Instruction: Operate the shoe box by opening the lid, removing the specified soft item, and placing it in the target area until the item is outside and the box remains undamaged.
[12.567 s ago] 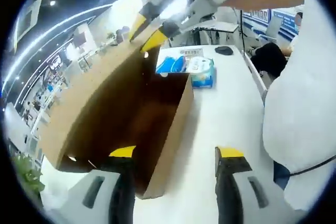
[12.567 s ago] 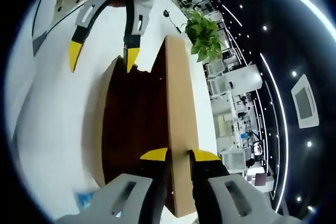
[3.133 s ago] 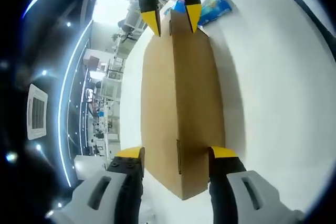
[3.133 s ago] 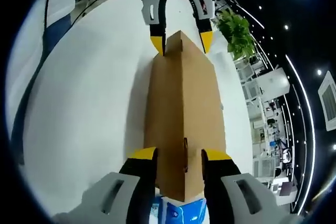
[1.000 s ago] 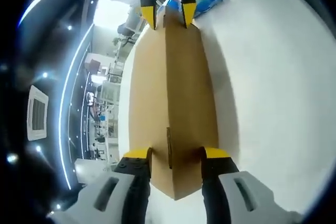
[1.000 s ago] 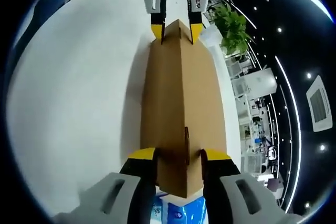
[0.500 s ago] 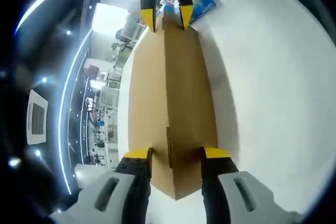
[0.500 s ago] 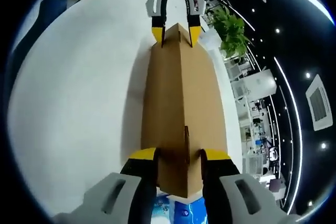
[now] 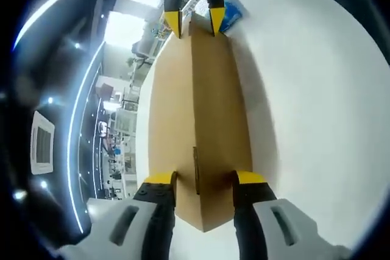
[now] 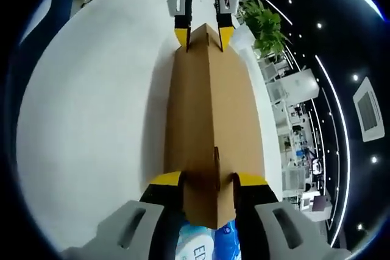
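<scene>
The brown cardboard shoe box [image 9: 201,101] has its lid down and runs lengthwise between the two grippers over the white table [image 9: 317,108]. My left gripper [image 9: 205,179] is shut on its near end in the left gripper view, where the right gripper [image 9: 191,21] clamps the far end. In the right gripper view my right gripper [image 10: 208,181] is shut on the box [image 10: 207,108], and the left gripper [image 10: 203,35] pinches the opposite end. A blue soft tissue pack [image 9: 231,11] lies on the table beyond the box, and the same pack [image 10: 207,242] shows under my right jaws.
A green potted plant [image 10: 262,22] stands by the table's far edge. White tabletop [image 10: 91,108] spreads wide beside the box. Office furniture and ceiling lights fill the dim background off the table.
The box was open 12.6 s ago and is now closed. Both pairs of jaws have narrowed onto its ends since 3.1 s ago. Over the last second only the views tilted slightly.
</scene>
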The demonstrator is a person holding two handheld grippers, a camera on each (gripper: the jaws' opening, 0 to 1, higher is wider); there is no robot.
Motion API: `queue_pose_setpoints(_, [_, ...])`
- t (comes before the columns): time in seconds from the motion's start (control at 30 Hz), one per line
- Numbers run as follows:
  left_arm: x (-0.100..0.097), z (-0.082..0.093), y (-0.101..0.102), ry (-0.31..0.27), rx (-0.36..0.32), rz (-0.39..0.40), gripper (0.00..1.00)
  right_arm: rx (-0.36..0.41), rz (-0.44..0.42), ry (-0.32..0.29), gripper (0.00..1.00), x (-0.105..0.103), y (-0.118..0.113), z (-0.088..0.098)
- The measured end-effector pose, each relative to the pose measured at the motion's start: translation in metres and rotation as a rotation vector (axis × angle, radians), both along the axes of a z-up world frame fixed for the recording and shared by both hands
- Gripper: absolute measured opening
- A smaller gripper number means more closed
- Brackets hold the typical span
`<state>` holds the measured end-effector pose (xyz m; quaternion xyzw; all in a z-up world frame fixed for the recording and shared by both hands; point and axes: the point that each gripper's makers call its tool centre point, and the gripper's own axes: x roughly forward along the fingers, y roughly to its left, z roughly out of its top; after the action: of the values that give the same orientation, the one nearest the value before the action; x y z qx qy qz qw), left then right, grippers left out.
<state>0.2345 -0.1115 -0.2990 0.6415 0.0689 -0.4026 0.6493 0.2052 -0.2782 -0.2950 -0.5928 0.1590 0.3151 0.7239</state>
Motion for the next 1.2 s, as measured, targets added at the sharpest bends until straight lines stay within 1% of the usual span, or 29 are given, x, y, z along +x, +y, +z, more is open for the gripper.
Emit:
queue_pose_setpoints(0.07, [-0.002, 0.000, -0.001, -0.001, 0.001, -0.005, 0.36, -0.006, -0.013, 0.007, 0.30, -0.003, -0.001, 0.000])
queue_pose_setpoints(0.1, [-0.005, 0.001, -0.001, 0.000, -0.003, -0.011, 0.36, 0.030, -0.040, 0.011, 0.29, -0.004, -0.001, 0.001])
queue_pose_setpoints(0.13, [-0.007, 0.001, -0.001, 0.003, -0.007, -0.014, 0.36, 0.033, -0.048, 0.016, 0.29, -0.005, -0.001, 0.001])
queue_pose_setpoints(0.27, [-0.013, 0.001, -0.001, 0.006, -0.017, -0.026, 0.36, 0.004, -0.057, 0.013, 0.27, -0.009, -0.001, 0.002])
queue_pose_setpoints(0.47, [-0.013, 0.001, -0.001, 0.002, -0.032, -0.031, 0.36, -0.040, -0.077, 0.012, 0.28, -0.008, 0.000, 0.003])
queue_pose_setpoints(0.57, [-0.012, 0.002, -0.001, 0.011, -0.040, -0.033, 0.36, -0.057, -0.083, 0.018, 0.28, -0.009, -0.001, 0.002])
queue_pose_setpoints(0.6, [-0.012, 0.002, -0.001, 0.019, -0.042, -0.029, 0.36, -0.075, -0.079, 0.020, 0.28, -0.009, -0.001, 0.002])
queue_pose_setpoints(0.63, [-0.013, 0.002, -0.001, 0.021, -0.041, -0.028, 0.37, -0.111, -0.064, 0.024, 0.29, -0.009, -0.002, 0.002])
queue_pose_setpoints(0.8, [-0.013, 0.001, 0.000, 0.025, -0.057, -0.043, 0.37, -0.119, -0.090, 0.044, 0.29, -0.009, -0.001, 0.003])
queue_pose_setpoints(0.87, [-0.013, 0.002, 0.000, 0.042, -0.067, -0.054, 0.37, -0.134, -0.090, 0.057, 0.30, -0.009, -0.001, 0.002])
queue_pose_setpoints(0.93, [-0.013, 0.002, 0.000, 0.075, -0.091, -0.055, 0.37, -0.134, -0.092, 0.066, 0.30, -0.007, -0.001, 0.001])
queue_pose_setpoints(1.03, [-0.015, 0.005, 0.000, 0.165, -0.155, -0.001, 0.37, -0.135, -0.095, 0.089, 0.31, -0.006, -0.001, 0.001])
queue_pose_setpoints(1.1, [-0.014, 0.011, -0.001, 0.187, -0.199, 0.008, 0.38, -0.135, -0.097, 0.101, 0.31, -0.005, -0.001, 0.002])
queue_pose_setpoints(1.13, [-0.014, 0.013, -0.002, 0.198, -0.221, 0.012, 0.42, -0.134, -0.097, 0.108, 0.31, -0.005, -0.001, 0.002])
queue_pose_setpoints(1.17, [-0.014, 0.023, -0.002, 0.292, -0.360, 0.091, 0.47, -0.134, -0.092, 0.123, 0.31, -0.005, 0.000, 0.002])
queue_pose_setpoints(1.2, [-0.013, 0.029, -0.003, 0.317, -0.413, 0.107, 0.50, -0.130, -0.089, 0.127, 0.32, -0.005, 0.001, 0.002])
